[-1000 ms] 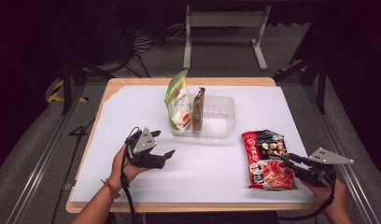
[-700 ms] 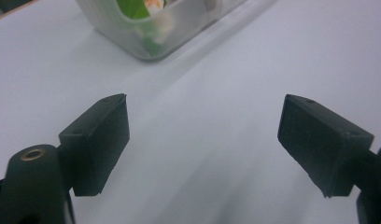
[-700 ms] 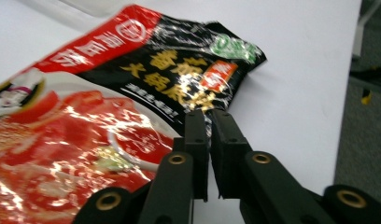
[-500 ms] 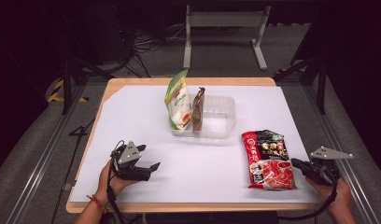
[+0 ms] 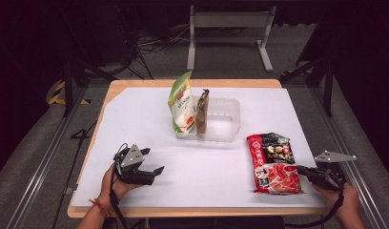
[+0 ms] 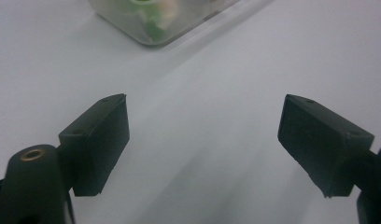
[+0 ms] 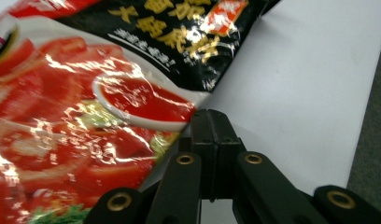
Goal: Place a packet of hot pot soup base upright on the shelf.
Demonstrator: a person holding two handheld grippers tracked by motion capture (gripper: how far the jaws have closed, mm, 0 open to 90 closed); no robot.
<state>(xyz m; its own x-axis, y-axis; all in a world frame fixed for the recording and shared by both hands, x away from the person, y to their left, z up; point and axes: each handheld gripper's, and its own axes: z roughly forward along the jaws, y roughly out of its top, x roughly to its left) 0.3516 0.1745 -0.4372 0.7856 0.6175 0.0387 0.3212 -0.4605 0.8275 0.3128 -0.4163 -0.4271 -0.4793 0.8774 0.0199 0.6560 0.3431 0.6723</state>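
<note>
Your right gripper has just been closing and now pinches the edge of the red sauce packet, which lies flat near the worktop's front right corner. Your left gripper rests by the front left corner, jaws apart with nothing between them.

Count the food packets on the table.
3: a green packet and a brown packet upright in the clear tub, and a red packet flat at the right gripper.
</note>
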